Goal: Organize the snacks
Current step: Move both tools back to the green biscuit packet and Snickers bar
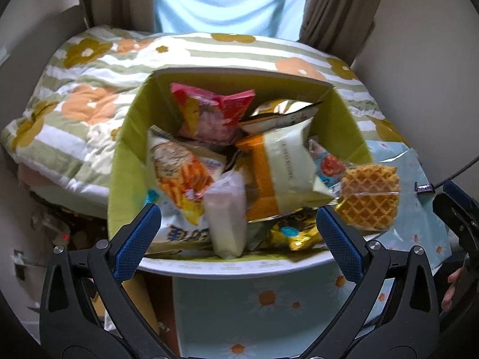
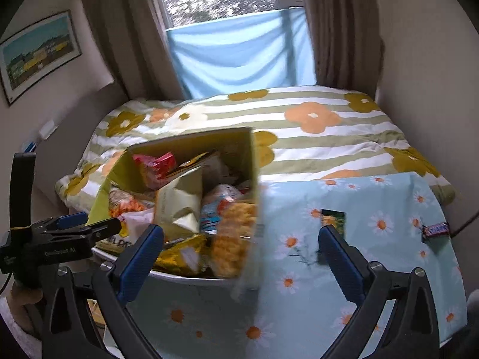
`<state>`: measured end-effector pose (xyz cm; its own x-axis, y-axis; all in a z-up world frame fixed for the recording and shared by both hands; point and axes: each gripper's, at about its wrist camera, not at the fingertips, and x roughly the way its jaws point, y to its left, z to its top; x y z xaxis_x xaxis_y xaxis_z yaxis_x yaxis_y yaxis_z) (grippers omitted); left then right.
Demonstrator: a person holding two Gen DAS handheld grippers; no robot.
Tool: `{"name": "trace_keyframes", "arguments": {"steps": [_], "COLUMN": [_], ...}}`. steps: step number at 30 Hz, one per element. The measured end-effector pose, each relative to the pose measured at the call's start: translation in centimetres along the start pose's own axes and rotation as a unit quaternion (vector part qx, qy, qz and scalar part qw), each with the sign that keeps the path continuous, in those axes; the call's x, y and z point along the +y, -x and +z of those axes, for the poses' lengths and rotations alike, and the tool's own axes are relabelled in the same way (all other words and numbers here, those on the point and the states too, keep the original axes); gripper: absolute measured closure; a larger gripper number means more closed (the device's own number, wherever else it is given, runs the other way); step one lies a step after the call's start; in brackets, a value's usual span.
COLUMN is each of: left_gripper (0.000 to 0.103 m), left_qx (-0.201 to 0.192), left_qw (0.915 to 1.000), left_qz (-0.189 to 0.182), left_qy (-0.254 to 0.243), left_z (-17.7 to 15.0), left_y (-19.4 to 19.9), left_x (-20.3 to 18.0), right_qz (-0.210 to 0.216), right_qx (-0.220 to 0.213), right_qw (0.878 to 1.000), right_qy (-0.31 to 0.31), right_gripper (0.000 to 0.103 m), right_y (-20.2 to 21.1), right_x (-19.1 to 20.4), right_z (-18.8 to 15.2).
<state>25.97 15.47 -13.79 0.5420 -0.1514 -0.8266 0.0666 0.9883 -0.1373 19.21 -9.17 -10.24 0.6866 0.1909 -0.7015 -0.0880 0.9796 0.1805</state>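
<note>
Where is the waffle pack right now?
In the left wrist view, the waffle pack sits at the box's right edge, beside the pale green bag.

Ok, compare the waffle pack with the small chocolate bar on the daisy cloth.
The waffle pack is clear-wrapped, golden and gridded; the chocolate bar is dark-wrapped and far smaller. The waffle pack perches at the box's edge on other snacks; the chocolate bar lies flat and alone on the daisy cloth. Both are sealed snacks.
</note>
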Motion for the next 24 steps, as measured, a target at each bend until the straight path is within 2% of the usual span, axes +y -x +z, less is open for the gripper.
{"name": "trace_keyframes", "arguments": {"steps": [6,9,17,24], "left_gripper": [0.0,0.0,0.0,0.0], "left_qx": [-0.024,-0.028,-0.035,-0.012], "left_qw": [0.9991,0.9981,0.9938,0.9916], "left_qz": [-0.003,0.003,-0.015,-0.042], "left_qy": [-0.035,-0.054,-0.105,-0.121], "left_z": [1.4,1.7,2.0,1.1], "left_y": [1.0,0.8,0.7,-2.0], "left_x": [-5.0,-9.0,-20.4,-29.1], "right_qz": [-0.018,-0.022,-0.046,-0.044], "right_qx": [-0.017,-0.018,-0.013,0.014], "right_qw": [0.999,0.998,0.998,0.998], "right_qy": [-0.037,-0.047,-0.045,-0.041], "right_gripper": [0.0,0.0,0.0,0.0], "right_y": [1.7,2.3,4.1,4.0], "right_x": [-5.5,-8.6,-17.2,-23.9], "right_z": [0.3,0.2,0.1,-0.8]}}
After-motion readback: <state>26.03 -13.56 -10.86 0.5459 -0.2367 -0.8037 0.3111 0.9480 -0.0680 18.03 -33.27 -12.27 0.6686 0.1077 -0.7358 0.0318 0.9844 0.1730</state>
